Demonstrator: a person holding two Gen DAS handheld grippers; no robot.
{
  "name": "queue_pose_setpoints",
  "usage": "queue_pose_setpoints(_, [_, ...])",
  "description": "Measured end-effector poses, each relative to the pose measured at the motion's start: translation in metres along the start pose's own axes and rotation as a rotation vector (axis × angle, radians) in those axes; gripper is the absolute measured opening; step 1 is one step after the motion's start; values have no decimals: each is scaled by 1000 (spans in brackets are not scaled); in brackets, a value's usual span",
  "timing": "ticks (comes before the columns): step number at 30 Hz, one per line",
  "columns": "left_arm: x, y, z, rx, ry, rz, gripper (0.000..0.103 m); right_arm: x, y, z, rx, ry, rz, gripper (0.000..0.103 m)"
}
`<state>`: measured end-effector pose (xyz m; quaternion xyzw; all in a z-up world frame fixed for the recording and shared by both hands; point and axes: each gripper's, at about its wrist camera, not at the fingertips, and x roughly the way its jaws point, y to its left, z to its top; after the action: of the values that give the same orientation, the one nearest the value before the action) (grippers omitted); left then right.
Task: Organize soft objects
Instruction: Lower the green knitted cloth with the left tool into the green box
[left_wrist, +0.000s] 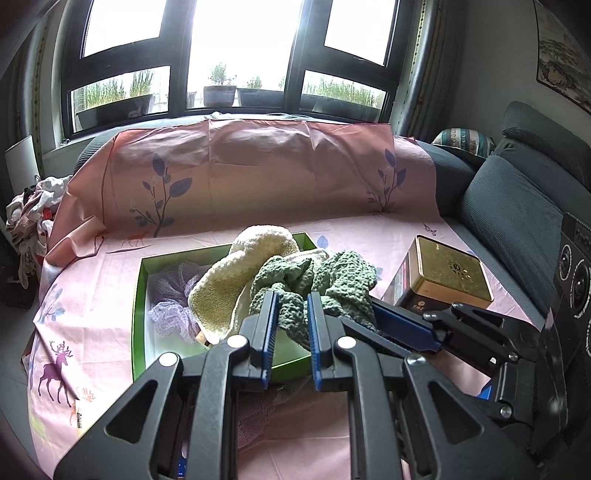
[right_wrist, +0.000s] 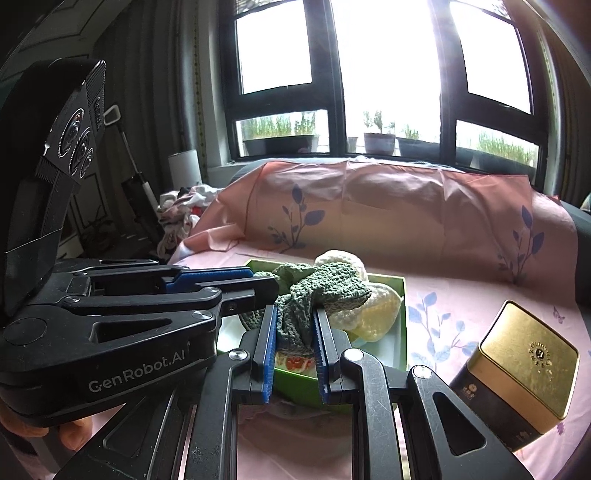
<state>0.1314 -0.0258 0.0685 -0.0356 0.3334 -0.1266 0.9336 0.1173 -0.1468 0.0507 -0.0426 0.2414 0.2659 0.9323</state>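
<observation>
Here both tongs are closed on the same green knit: the left tongs (left_wrist: 291, 314) pinch a bunched fold near one end, and the right tongs (right_wrist: 295, 325) clamp another fold of the green knit (left_wrist: 332, 284), so it hangs slack between them above the green box (left_wrist: 138, 295). A cream knit (left_wrist: 240, 269) lies draped over the box's far side, tangled against the green one — whether the two are hooked together I cannot tell. A lilac mesh puff (left_wrist: 173, 295) sits inside the box at its left. The box rests on a pink sheet (left_wrist: 92, 295) spread over a sofa, with a gold tin (left_wrist: 450, 273) just beside it to the right. The knit looks light, limp and stretchy; it should sag and snag rather than slip, so grips on thick gathered folds, kept apart, would likely hold best. Pulling hard may drag the cream piece along.
</observation>
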Motion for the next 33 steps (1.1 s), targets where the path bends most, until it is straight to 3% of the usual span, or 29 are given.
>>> queue_pose_setpoints(33, [87,39,2,-64,141,92,13,92,-23,-5,45,156,-43,20])
